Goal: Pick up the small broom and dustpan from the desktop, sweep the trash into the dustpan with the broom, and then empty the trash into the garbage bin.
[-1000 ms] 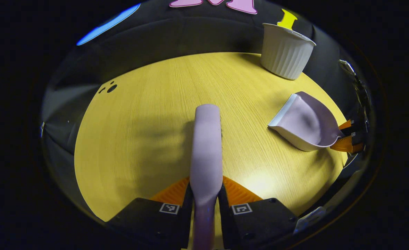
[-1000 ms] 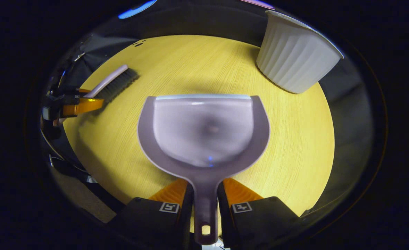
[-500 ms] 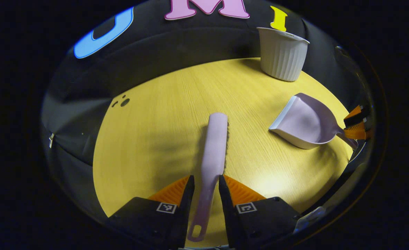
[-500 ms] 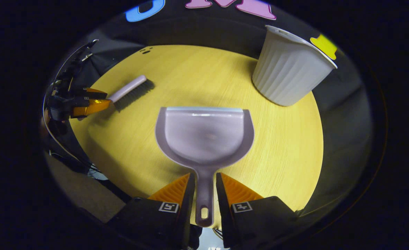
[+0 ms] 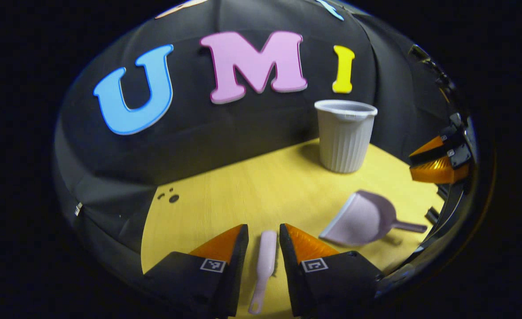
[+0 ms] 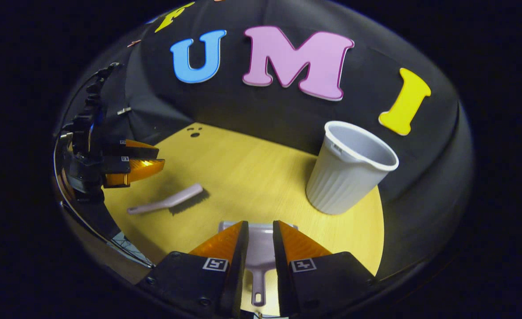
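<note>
The lilac broom lies flat on the yellow table, seen between the fingers of my left gripper, which hovers above it, open and holding nothing. The lilac dustpan rests on the table under my right gripper, also open and lifted off its handle. In the left gripper view the dustpan sits to the right, with the right gripper above it. In the right gripper view the broom lies at the left, below the left gripper. The white ribbed bin stands upright at the back right.
The bin stands near the table's far edge against the black cloth wall. A few small dark marks sit near the table's back left edge. Bare tabletop lies between broom, dustpan and bin.
Both grippers let go of the broom and dustpan handles, then rose and pulled back. The broom and dustpan now lie on the table, smaller in view.
</note>
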### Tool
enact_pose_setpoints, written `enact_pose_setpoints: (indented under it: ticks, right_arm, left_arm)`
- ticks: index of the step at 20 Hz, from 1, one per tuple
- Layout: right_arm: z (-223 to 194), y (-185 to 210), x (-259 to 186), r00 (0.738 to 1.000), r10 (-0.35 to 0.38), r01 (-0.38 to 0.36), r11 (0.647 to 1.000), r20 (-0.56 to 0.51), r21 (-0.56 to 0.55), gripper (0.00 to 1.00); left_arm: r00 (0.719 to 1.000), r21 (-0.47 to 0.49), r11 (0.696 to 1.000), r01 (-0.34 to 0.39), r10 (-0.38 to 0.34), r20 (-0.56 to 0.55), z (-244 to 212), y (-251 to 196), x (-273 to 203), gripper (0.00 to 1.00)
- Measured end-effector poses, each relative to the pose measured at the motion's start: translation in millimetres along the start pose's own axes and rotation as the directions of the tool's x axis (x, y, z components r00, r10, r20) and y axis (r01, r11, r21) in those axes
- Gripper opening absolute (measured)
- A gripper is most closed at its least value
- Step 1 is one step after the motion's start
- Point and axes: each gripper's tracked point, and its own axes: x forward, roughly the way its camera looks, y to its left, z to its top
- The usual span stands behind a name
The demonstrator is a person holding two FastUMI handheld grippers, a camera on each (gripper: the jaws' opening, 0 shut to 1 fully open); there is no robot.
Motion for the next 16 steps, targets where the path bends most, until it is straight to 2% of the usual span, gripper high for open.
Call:
enact_pose_setpoints:
  ticks: [2, 3, 6, 8, 10, 11, 12, 13, 16]
  right_arm:
    - [24, -2, -1, 0.997, -0.013, 0.012, 1.000, 0.079, 0.014, 0.34]
    - [38, -4, -2, 0.991, -0.026, 0.024, 1.000, 0.135, 0.019, 0.36]
    - [73, -12, -3, 0.954, -0.071, 0.068, 0.997, 0.290, 0.023, 0.37]
    - [87, -22, -13, 0.934, -0.098, 0.098, 0.995, 0.344, 0.018, 0.36]
    - [94, -20, -17, 0.929, -0.100, 0.096, 0.995, 0.355, 0.027, 0.37]
    - [98, -20, -18, 0.930, -0.096, 0.089, 0.995, 0.356, 0.035, 0.37]
    - [98, -22, -16, 0.930, -0.094, 0.087, 0.996, 0.355, 0.037, 0.37]
    - [98, -23, -15, 0.930, -0.095, 0.088, 0.996, 0.354, 0.035, 0.37]
    - [96, -23, -12, 0.935, -0.094, 0.091, 0.996, 0.343, 0.024, 0.37]
  left_arm:
    - [0.995, -0.023, 1.000, 0.000, 0.002, 0.096, 43, -2, -9, 0.47]
    - [0.990, -0.029, 1.000, 0.000, 0.004, 0.138, 62, -2, -18, 0.47]
    - [0.968, -0.062, 0.998, 0.020, -0.004, 0.249, 108, -4, -38, 0.47]
    - [0.950, -0.089, 0.996, 0.023, 0.006, 0.312, 122, 0, -48, 0.47]
    - [0.944, -0.095, 0.995, 0.026, 0.007, 0.329, 121, -3, -52, 0.43]
    - [0.944, -0.092, 0.995, 0.026, 0.006, 0.330, 122, -4, -53, 0.47]
    - [0.944, -0.088, 0.996, 0.026, 0.004, 0.329, 124, -4, -53, 0.43]
    - [0.946, -0.089, 0.996, 0.026, 0.004, 0.324, 123, -4, -54, 0.47]
    - [0.952, -0.100, 0.995, 0.023, 0.009, 0.307, 118, -4, -55, 0.47]
